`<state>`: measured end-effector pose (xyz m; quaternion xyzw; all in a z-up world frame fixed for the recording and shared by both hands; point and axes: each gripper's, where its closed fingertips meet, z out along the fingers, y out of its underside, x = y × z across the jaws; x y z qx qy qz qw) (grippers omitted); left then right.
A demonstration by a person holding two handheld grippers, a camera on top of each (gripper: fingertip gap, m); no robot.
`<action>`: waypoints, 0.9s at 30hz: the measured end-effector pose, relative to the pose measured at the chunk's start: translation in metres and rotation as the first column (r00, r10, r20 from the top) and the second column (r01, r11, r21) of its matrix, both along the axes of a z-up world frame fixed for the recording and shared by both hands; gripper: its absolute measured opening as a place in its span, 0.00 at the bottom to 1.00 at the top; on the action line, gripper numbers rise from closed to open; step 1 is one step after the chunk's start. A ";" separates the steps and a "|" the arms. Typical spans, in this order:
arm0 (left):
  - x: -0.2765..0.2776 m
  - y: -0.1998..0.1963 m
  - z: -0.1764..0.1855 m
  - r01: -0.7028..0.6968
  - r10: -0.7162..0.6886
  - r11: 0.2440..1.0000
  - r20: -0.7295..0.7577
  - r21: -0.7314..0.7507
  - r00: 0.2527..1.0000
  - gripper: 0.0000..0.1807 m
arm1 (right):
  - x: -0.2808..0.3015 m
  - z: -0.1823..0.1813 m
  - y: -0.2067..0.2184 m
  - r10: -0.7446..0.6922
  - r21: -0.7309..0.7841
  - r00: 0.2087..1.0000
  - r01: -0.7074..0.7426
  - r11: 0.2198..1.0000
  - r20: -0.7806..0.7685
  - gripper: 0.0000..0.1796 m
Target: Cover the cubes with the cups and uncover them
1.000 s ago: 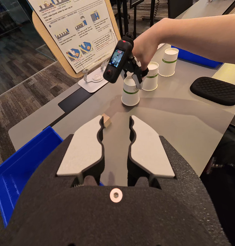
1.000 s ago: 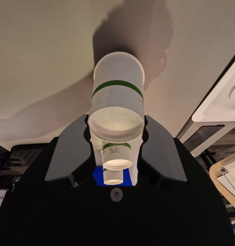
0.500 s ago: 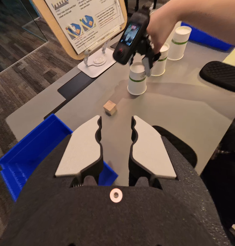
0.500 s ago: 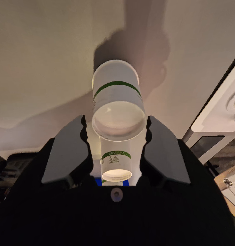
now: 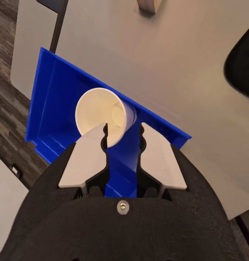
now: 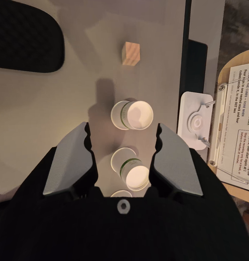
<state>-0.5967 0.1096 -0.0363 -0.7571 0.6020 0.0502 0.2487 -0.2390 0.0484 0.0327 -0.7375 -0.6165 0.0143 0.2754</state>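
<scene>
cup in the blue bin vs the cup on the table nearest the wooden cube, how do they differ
The cup in the bin lies on its side in the blue bin, open mouth toward the camera; the cup near the cube stands upside down on the table, closed base up. The bin cup covers nothing, and its inside looks empty; whatever is under the table cup is hidden. The bin cup's band barely shows; the table cup's green band is plain. Both are white paper cups.
</scene>
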 end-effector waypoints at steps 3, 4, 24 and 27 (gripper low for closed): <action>-0.002 0.005 -0.010 -0.004 0.004 1.000 -0.036 -0.016 0.999 0.20 | 0.005 0.003 -0.023 0.022 0.028 0.999 -0.021 0.999 -0.028 0.49; -0.003 0.006 -0.014 -0.010 0.009 1.000 -0.048 -0.026 0.999 0.18 | 0.007 0.003 -0.028 0.025 0.038 0.999 -0.024 0.999 -0.031 0.49; 0.006 -0.006 0.055 -0.117 0.082 0.990 0.349 0.081 0.934 0.00 | -0.005 0.003 -0.067 0.103 0.107 0.913 -0.065 0.992 -0.394 0.44; 0.049 -0.042 0.116 -0.022 -0.079 0.985 0.554 0.173 0.828 0.00 | -0.036 0.022 -0.068 0.212 0.230 0.819 -0.101 0.968 -0.534 0.43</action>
